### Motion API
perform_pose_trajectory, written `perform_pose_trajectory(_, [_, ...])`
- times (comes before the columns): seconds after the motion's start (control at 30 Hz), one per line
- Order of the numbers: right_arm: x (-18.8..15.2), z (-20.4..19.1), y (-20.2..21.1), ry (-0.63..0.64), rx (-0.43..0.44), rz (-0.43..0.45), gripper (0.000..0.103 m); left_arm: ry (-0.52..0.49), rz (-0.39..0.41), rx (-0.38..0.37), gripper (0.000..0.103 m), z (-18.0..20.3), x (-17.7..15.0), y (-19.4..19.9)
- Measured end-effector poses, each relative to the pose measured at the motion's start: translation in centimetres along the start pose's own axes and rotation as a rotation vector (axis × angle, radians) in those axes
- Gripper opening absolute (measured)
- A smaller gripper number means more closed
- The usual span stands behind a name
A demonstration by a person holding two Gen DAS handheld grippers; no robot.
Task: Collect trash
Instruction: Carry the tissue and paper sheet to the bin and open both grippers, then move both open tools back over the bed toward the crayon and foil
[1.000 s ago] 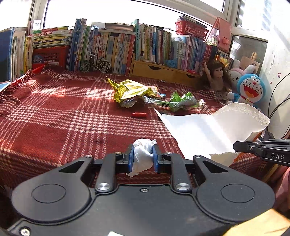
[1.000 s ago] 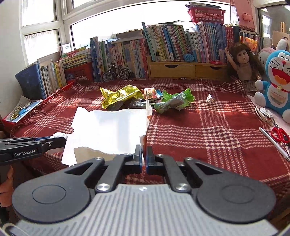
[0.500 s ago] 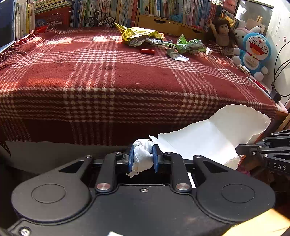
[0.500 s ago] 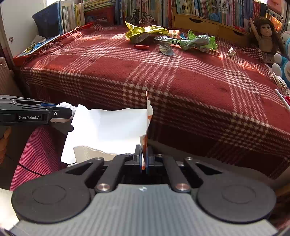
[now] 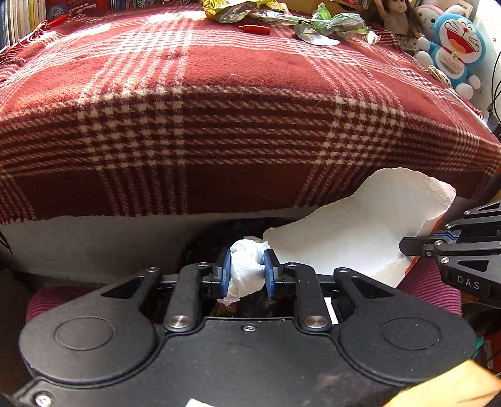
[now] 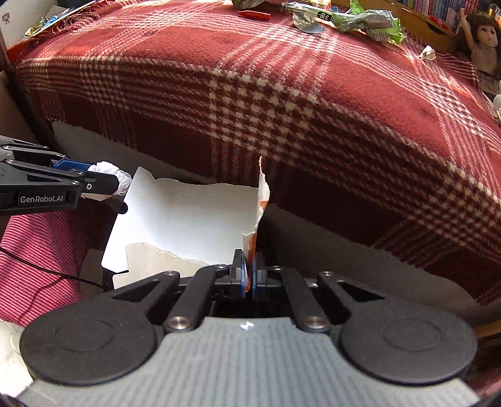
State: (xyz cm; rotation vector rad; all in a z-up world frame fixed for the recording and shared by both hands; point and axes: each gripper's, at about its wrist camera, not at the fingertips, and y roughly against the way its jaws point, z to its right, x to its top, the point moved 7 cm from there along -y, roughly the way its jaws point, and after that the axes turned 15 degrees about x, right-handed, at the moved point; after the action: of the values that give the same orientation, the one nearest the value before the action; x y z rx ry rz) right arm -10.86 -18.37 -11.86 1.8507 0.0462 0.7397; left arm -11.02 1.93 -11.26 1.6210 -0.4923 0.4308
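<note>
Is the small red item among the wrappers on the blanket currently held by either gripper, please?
No: the small red item lies loose on the plaid blanket, while the left gripper clamps a crumpled white tissue.

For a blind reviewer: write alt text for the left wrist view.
The left gripper clamps a crumpled white tissue wad below the edge of a red plaid blanket. Beside it, the right gripper holds a torn white paper sheet; wrappers litter the blanket's far side.
</note>
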Motion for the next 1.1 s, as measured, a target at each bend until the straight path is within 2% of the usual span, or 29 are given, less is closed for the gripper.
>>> perform_pose_trajectory(0.43, [1.0,-0.8,-4.3,0.022,0.052,-0.065,0.011,-0.038,-0.074,-0.01,0.023,1.0,-0.3,-3.1])
perform_pose_trajectory(0.5, [1.3,-1.3,-5.0,0.018,0.073,-0.068,0.019,-0.037,-0.078,-0.014,0.032,1.1,-0.2,-3.4])
perform_pose_trajectory(0.53, [1.4,-1.6,-5.2,0.014,0.083,-0.069,0.034,-0.038,-0.079,-0.018,0.035,0.9,-0.3,-3.5])
perform_pose_trajectory(0.57, [1.5,-1.7,-5.4,0.012,0.089,-0.068,0.035,-0.039,-0.08,-0.02,0.038,0.9,-0.3,-3.6])
perform_pose_trajectory(0.87, [2.3,-1.5,-5.0,0.011,0.108,-0.045,0.039,-0.038,-0.088,-0.018,0.049,1.3,-0.5,-4.2])
perform_pose_trajectory(1.1, [2.4,-0.3,-3.2,0.013,0.118,-0.022,0.041,-0.046,-0.07,-0.016,0.051,1.5,-0.1,-3.5])
